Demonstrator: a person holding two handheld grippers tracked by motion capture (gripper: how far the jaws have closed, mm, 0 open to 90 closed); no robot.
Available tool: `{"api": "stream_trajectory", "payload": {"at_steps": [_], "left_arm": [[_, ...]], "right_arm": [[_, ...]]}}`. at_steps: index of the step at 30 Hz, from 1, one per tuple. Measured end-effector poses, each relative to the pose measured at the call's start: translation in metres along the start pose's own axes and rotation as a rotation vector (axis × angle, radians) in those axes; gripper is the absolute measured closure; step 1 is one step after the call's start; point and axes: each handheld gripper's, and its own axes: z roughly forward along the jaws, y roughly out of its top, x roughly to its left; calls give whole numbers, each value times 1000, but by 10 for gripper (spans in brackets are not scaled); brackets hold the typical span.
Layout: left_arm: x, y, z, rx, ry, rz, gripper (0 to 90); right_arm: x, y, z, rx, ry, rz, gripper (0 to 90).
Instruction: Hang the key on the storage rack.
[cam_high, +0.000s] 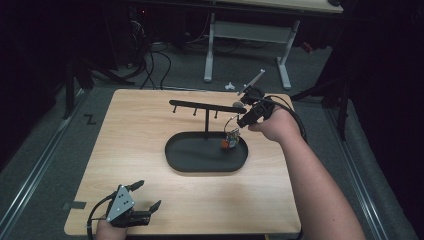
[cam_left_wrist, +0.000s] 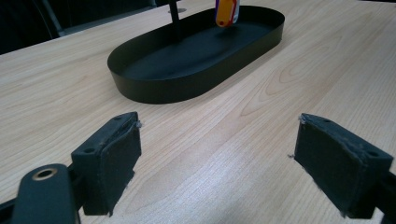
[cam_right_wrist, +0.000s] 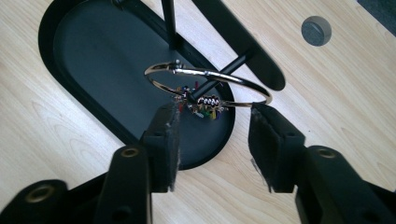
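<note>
A black oval tray (cam_high: 175, 160) (cam_left_wrist: 154, 88) (cam_right_wrist: 93, 70) sits mid-table, with a T-shaped stand (cam_high: 205, 106) (cam_right_wrist: 243, 51) rising from it. A metal key ring (cam_high: 231, 121) (cam_right_wrist: 205, 71) hangs over a peg at the right end of the bar. Small coloured tags (cam_high: 231, 141) (cam_left_wrist: 225, 11) dangle from the ring over the tray. My right gripper (cam_high: 240, 123) (cam_right_wrist: 215, 109) is open; its tips sit just short of the ring, which is wider than the gap. My left gripper (cam_high: 150, 194) (cam_left_wrist: 217, 135) rests open and empty near the table's front left corner.
A grey round cap (cam_right_wrist: 316, 30) (cam_high: 236, 104) is set in the tabletop behind the stand. Bare wood (cam_high: 140, 130) lies left of and in front of the tray. Beyond the far edge are floor cables (cam_high: 150, 65) and a desk frame (cam_high: 250, 35).
</note>
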Motion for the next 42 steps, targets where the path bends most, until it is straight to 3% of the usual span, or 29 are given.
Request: {"api": "stream_trajectory", "payload": {"at_steps": [4,16,24,28,29,30,31,33,34,36,42], "left_arm": [[0,0,-1,6,-1,-3,150],[0,-1,-1,4,5,-1,150],[0,-1,1,11,1,1,150],[0,-1,1,15,-2,8,150],[0,-1,2,15,-1,3,150],[0,-1,2,15,-1,3,150],[0,-1,3,17,-1,4,150],[0,-1,3,18,-1,9,150],[-1,-1,3,17,-2,8,150],[-1,-1,3,20,-4,9,150],[-1,-1,4,18,-5,11,150]], "right_arm": [[-2,-7,5,-20,-11,13,447],[-7,-34,23,-47,-8,65,379],[-4,-67,41,-88,11,94,310],[-1,-89,52,-110,-23,106,284],[8,-98,57,-120,-127,67,277],[8,-98,57,-120,-127,67,277],[16,-109,61,-68,-108,72,382],[20,-114,64,-63,-96,56,351],[31,-127,71,-117,-96,33,300],[34,-131,74,-136,-83,36,291],[51,-173,97,-278,-11,124,287]]}}
